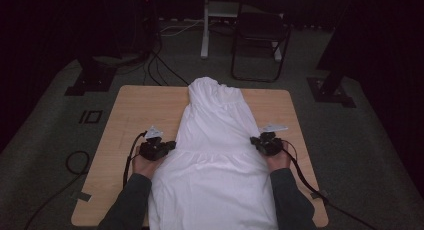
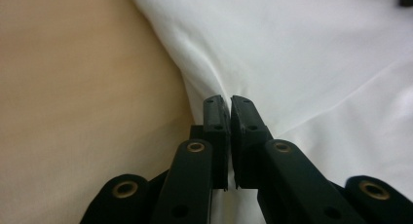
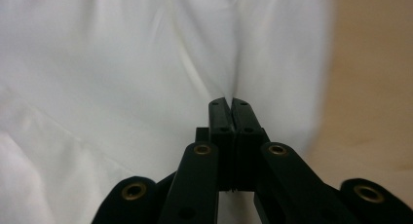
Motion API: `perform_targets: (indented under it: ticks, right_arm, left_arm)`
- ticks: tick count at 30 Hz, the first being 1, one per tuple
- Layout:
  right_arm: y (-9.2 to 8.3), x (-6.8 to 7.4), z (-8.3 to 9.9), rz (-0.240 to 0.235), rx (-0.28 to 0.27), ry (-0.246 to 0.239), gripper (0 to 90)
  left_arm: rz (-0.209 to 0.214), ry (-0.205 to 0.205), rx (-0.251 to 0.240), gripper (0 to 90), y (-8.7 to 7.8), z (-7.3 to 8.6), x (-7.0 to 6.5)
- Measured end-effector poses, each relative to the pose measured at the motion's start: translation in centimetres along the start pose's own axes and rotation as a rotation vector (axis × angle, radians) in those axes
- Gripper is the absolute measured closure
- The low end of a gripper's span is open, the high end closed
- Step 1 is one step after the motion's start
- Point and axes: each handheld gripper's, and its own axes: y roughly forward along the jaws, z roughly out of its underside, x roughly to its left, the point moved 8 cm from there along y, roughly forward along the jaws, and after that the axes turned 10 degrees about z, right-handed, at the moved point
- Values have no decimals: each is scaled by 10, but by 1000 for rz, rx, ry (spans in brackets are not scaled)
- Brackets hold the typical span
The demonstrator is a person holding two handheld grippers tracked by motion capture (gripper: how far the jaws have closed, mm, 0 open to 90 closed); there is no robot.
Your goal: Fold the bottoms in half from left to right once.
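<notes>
Lying flat along the middle of the light brown wooden table (image 1: 135, 110) is a long white cloth dress (image 1: 215, 155), with its narrow top at the far end of the table and its wide skirt running down to the near edge. At the left edge of the dress, about halfway down it, the left gripper (image 1: 171, 145) sits in the person's left hand (image 1: 145, 166). Its two black jaws are pressed together, and in the left gripper view the left gripper (image 2: 229, 103) pinches a small fold of the dress right at its edge, with bare table wood beside it. At the right edge of the dress, about level with the other one, the right gripper (image 1: 255, 140) sits in the person's right hand (image 1: 278, 161). Its jaws are tight together too, and in the right gripper view the right gripper (image 3: 230, 103) nips the white cloth close to the right edge of the dress.
</notes>
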Motion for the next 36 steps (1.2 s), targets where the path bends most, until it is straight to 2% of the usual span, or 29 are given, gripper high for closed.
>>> perform_targets:
  ticks: [2, 4, 5, 6, 7, 8, 10, 12, 14, 15, 16, 17, 18, 19, 20, 24, 25, 27, 31, 34, 36]
  right_arm:
    - [-21, -15, -17, 50, -92, 31, 891]
    - [-33, -32, -27, 88, -142, 62, 889]
    - [-32, -36, -27, 103, -131, 62, 888]
    - [-27, -42, -23, 133, -110, 61, 888]
    - [-19, -47, -17, 150, -79, 72, 887]
    - [-11, -49, -8, 141, -49, 90, 885]
    - [8, -52, 11, 128, 6, 108, 882]
    - [19, -49, 23, 108, 28, 118, 879]
    - [23, -46, 28, 103, 40, 112, 876]
    - [25, -45, 30, 101, 48, 104, 874]
    - [26, -43, 32, 103, 54, 93, 871]
    - [27, -42, 33, 101, 62, 86, 870]
    - [28, -41, 36, 100, 69, 78, 868]
    - [28, -40, 37, 104, 63, 72, 868]
    - [26, -39, 39, 103, 56, 72, 868]
    - [21, -35, 43, 90, 52, 82, 869]
    - [13, -29, 50, 68, 51, 85, 869]
    - [4, -20, 57, 44, 50, 83, 870]
    - [-19, -4, 75, 12, 58, 54, 870]
    - [-38, 7, 90, -21, 62, 67, 870]
    - [-49, 13, 99, -32, 67, 58, 870]
  left_arm:
    - [-16, 27, -49, 867, -11, -15, -11]
    - [-40, 38, -28, 840, -7, -22, -16]
    - [-59, 49, -3, 777, -2, -22, -16]
    - [-95, 53, 14, 688, 5, -21, -13]
    - [-103, 33, 35, 599, 12, -19, -10]
    - [-89, 4, 54, 545, 20, -16, -6]
    - [-119, -14, 81, 461, 35, -9, 4]
    - [-100, -33, 122, 443, 51, -1, 10]
    - [-122, -28, 163, 453, 59, 5, 16]
    - [-131, -30, 180, 507, 62, 9, 19]
    - [-124, -31, 194, 613, 63, 12, 21]
    - [-115, -23, 184, 732, 62, 12, 21]
    - [-113, -16, 186, 817, 60, 13, 20]
    - [-117, 6, 199, 854, 57, 15, 19]
    - [-126, 28, 206, 866, 55, 16, 18]
    - [-125, 36, 207, 872, 49, 20, 16]
    - [-118, 35, 189, 874, 29, 31, 14]
    - [-103, 38, 183, 874, 17, 37, 9]
    - [-57, 44, 187, 873, -5, 53, -13]
    - [-30, 51, 193, 872, -20, 67, -31]
    - [-16, 59, 210, 871, -26, 77, -40]
